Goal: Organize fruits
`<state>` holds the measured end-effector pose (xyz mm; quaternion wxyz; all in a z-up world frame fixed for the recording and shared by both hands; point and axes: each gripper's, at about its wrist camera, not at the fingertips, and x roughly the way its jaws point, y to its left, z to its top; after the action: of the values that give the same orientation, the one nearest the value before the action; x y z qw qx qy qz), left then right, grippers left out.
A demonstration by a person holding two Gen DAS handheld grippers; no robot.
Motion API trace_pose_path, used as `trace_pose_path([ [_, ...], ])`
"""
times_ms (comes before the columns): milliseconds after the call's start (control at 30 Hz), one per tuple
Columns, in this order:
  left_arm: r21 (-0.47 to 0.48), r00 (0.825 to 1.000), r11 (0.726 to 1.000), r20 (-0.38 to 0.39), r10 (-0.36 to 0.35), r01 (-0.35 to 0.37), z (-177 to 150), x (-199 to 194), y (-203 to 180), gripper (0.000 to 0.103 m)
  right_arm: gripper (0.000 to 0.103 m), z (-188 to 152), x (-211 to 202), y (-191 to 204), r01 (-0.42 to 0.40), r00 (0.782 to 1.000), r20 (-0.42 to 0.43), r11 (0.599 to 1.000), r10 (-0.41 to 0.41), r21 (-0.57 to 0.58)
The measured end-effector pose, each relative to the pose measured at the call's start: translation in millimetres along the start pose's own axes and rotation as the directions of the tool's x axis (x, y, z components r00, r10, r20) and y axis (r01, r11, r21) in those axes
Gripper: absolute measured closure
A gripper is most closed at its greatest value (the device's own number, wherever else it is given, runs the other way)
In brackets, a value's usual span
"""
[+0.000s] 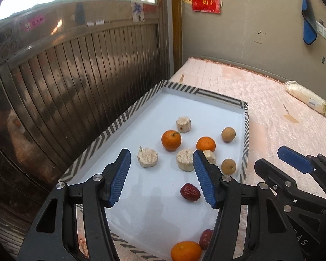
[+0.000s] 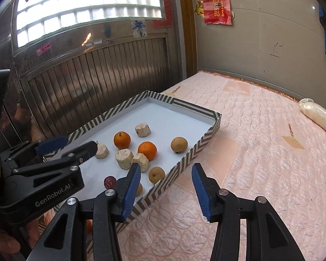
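Note:
A shallow tray with a striped rim [image 1: 123, 117] [image 2: 206, 132] lies on a pink quilted cover. On its white floor are oranges [image 1: 171, 140] [image 2: 147, 150], pale cut chunks [image 1: 147, 157] [image 2: 123, 158], brown round fruits [image 1: 228, 134] [image 2: 179, 144] and red dates [image 1: 190, 192] [image 2: 109, 181]. Another orange [image 1: 185, 251] sits at the near end. My left gripper [image 1: 160, 152] [image 2: 80, 143] hangs open above the tray's near half, nothing between its blue pads. My right gripper [image 2: 166, 166] [image 1: 278, 161] is open over the tray's right rim and holds nothing.
The pink quilted cover [image 2: 260, 152] stretches right of the tray, with a white wrapped bundle [image 1: 306, 96] [image 2: 319, 117] at its far right. A slatted metal gate [image 1: 76, 76] runs close along the tray's left side. A grey wall stands behind.

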<state>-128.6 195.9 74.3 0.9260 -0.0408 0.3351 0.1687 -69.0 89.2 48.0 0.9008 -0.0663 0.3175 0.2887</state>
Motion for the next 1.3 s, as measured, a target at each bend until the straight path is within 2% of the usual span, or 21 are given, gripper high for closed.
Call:
trace_pose_path([
  [600, -0.010, 0.999, 1.000, 0.034, 0.001, -0.001, -6.5, -21.0, -2.2, 0.043, 0.056, -4.5, -18.1, -3.6, -0.008, 1.000, 0.019, 1.000, 0.008, -0.001],
  [1300, -0.014, 1.000, 1.000, -0.004, -0.014, 0.014, -7.2, -13.5, -3.2, 0.043, 0.055, -5.4, -11.0, 0.4, -0.010, 1.000, -0.005, 1.000, 0.009, -0.016],
])
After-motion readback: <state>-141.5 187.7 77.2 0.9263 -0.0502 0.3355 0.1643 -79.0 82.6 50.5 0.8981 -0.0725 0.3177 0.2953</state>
